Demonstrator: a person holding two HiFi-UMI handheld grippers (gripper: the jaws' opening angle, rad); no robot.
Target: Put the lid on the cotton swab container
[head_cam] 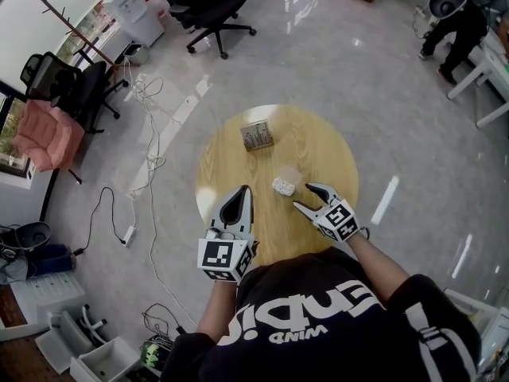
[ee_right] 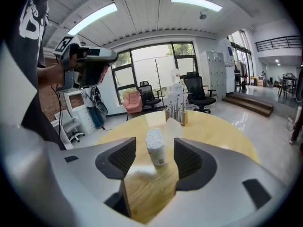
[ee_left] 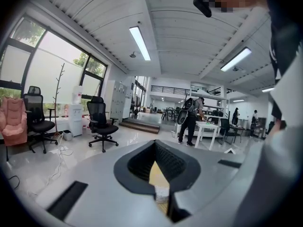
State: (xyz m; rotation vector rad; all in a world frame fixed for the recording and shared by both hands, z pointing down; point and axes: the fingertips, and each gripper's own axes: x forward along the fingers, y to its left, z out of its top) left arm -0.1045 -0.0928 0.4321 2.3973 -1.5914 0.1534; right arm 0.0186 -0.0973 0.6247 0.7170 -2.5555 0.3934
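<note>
Cotton swabs, white and tightly packed, fill the small clear cylindrical cotton swab container [head_cam: 283, 186]. It stands upright with its top open, the swab heads showing above the rim, and a small label low on its side [ee_right: 155, 148]. It sits about the middle of the round pale wooden table [head_cam: 326, 146]. In the head view a faint clear shape [head_cam: 289, 173] lies just against its far side; I cannot tell whether that is the lid.

On my right gripper [head_cam: 305, 196] the jaws are spread wide and hold nothing. Its dark ribbed fingers [ee_right: 118, 157] frame the container, which stands farther out along the line of the gap, untouched, with bare wood between. My left gripper [head_cam: 242, 191] hovers over the table's left near edge with its jaws brought together at the tips and nothing clamped. Past its pads [ee_left: 173, 162] I see only a sliver of tabletop and a bit of white that I cannot make out.

Toward the far edge, left of centre, stands a small wooden box of upright packets [head_cam: 257, 135], well apart from the container. Off the table, a black office chair [head_cam: 208, 6] and a pink chair [head_cam: 48, 134] stand on the glossy floor, with white cables [head_cam: 151, 142] trailing between them.
</note>
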